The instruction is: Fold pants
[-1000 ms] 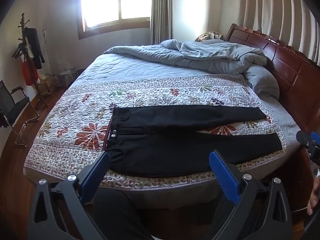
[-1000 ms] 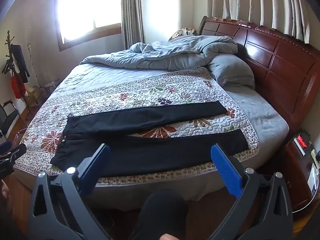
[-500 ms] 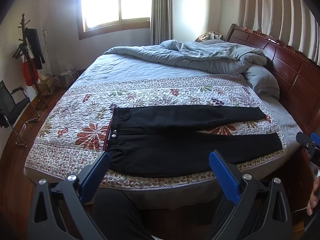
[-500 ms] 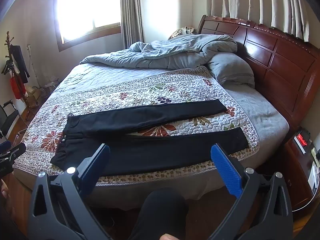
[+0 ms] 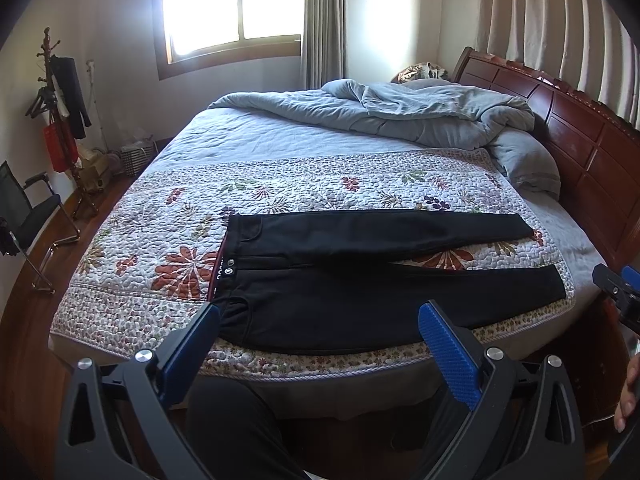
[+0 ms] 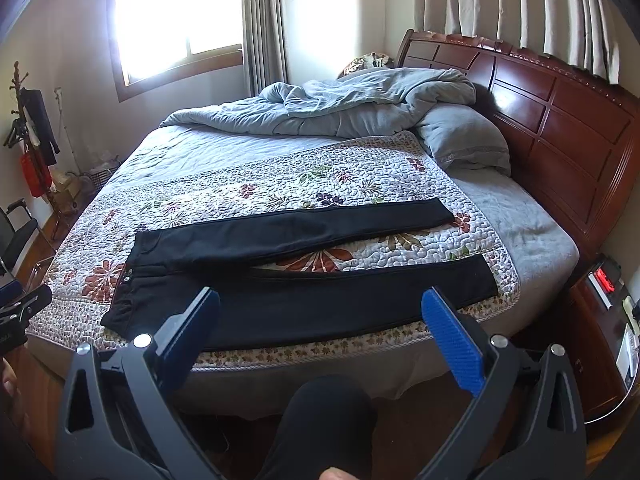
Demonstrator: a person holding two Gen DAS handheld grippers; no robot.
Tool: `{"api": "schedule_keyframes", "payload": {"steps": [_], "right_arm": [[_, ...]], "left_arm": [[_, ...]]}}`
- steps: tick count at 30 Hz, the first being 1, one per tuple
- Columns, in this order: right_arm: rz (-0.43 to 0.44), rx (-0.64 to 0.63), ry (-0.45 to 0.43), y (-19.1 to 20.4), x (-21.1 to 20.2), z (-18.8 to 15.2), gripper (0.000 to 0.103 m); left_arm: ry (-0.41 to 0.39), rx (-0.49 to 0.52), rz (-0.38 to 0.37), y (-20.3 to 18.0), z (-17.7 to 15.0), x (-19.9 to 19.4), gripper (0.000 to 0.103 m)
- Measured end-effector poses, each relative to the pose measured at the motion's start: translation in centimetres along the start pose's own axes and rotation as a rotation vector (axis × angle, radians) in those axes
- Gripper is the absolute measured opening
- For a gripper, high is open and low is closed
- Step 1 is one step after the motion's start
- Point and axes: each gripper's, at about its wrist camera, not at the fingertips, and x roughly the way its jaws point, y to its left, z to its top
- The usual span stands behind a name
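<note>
Ahead of your left gripper, past its two blue-padded fingers, lie the black long-legged pants, spread flat on the floral quilted bedspread that covers the near part of the wooden-framed bed. You hold that gripper wide open with nothing between its pads, short of the bed's near edge and clear of the cloth. The pants lie lengthwise across your view, waistband to the left of the gripper and both leg hems to its right; the legs are parted in a narrow V, the nearer leg running close along the bedspread's front border, the farther leg angled away beyond it. Your right gripper is likewise spread wide and grips nothing, hanging back from the bed with the nearer pant leg just ahead of its fingertips; from its camera the pants stretch from far left to right of centre. Beyond the pants a rumpled grey duvet is heaped at the far side, with a grey pillow against the dark red carved headboard to the right. Low and right of that gripper stands a wooden nightstand bearing a clock with red digits. Your dark-trousered knee shows below, between the fingers.
</note>
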Motion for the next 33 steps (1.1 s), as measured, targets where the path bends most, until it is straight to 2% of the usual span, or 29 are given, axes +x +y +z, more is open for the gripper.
{"api": "schedule_keyframes", "payload": {"steps": [33], "right_arm": [[0.005, -0.003, 0.004, 0.41, 0.63, 0.18, 0.1]], "left_arm": [[-0.005, 0.011, 0.012, -0.37, 0.01, 0.06, 0.099]]}}
